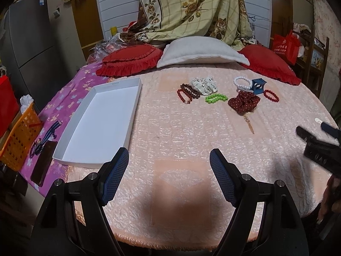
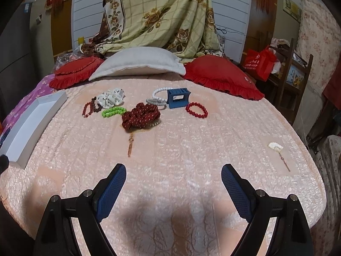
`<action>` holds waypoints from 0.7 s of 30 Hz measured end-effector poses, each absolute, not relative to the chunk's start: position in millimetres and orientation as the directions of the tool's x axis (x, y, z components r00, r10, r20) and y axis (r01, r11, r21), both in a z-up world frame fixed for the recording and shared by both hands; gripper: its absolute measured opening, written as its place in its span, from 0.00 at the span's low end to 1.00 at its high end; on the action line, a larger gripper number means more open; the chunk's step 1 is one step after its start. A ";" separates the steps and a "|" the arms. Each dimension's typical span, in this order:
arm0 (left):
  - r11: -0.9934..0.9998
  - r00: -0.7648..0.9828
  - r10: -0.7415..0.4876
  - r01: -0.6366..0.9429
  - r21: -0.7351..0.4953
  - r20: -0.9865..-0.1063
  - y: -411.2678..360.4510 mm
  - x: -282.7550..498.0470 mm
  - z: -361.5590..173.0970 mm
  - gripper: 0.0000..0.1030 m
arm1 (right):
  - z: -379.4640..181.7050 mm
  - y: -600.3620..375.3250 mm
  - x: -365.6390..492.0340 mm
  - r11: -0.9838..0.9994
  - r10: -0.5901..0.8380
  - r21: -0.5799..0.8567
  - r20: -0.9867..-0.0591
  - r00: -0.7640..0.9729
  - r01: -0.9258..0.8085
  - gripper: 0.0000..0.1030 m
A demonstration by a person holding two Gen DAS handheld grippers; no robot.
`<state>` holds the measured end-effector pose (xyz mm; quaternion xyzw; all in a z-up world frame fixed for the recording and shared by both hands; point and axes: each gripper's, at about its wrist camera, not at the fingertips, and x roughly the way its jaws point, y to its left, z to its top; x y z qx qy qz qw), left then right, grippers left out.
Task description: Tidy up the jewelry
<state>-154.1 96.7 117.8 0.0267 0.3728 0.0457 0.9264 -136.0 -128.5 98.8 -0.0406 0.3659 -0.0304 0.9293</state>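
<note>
Jewelry lies in a cluster on the far part of the pink bedspread (image 2: 170, 149): a dark red dotted scrunchie (image 2: 140, 116), a green bead bracelet (image 2: 113, 111), a white spotted scrunchie (image 2: 110, 99), brown-red bead bracelets (image 2: 89, 107), a white pearl bracelet (image 2: 159, 92), a blue stand (image 2: 178, 98) and a red bead bracelet (image 2: 196, 110). An empty white box lid (image 1: 102, 119) rests at the left. My left gripper (image 1: 169, 160) hovers open near the bed's front edge, nothing between its fingers. My right gripper (image 2: 173, 176) is open too, well short of the cluster.
Two red ruffled cushions (image 1: 130, 60) (image 1: 270, 64) and a white pillow (image 1: 202, 52) line the far side. An orange basket (image 1: 20, 136), a dark phone (image 1: 43, 162) and a striped strap (image 1: 48, 136) lie left of the box. A small white hairpin (image 2: 276, 147) sits at the right.
</note>
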 end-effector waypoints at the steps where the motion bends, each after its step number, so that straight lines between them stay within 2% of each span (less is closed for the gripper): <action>1: 0.994 0.717 0.109 -0.066 0.088 -0.689 97.1 -151.7 117.5 0.77 | 102.4 -130.0 -134.6 0.995 -0.089 -0.097 -0.664 0.742 0.033 0.87; 4: 0.992 0.711 0.124 -0.069 0.106 -0.692 98.1 -141.7 115.2 0.77 | 115.8 -134.5 -126.9 0.995 -0.091 -0.086 -0.615 0.783 0.049 0.87; 9: 0.993 0.692 0.111 -0.053 0.103 -0.714 99.6 -122.8 106.5 0.77 | 118.4 -137.0 -95.0 1.000 0.012 0.008 -0.683 0.730 -0.008 0.87; 17: 0.995 0.647 0.093 -0.031 0.096 -0.757 99.4 -98.8 91.5 0.77 | 99.6 -120.2 -65.7 0.999 0.015 -0.018 -0.720 0.693 -0.039 0.87; 21: 0.995 0.634 0.091 -0.023 0.099 -0.768 100.8 -88.2 86.4 0.77 | 91.2 -116.9 -56.6 0.997 0.056 0.005 -0.732 0.679 -0.077 0.80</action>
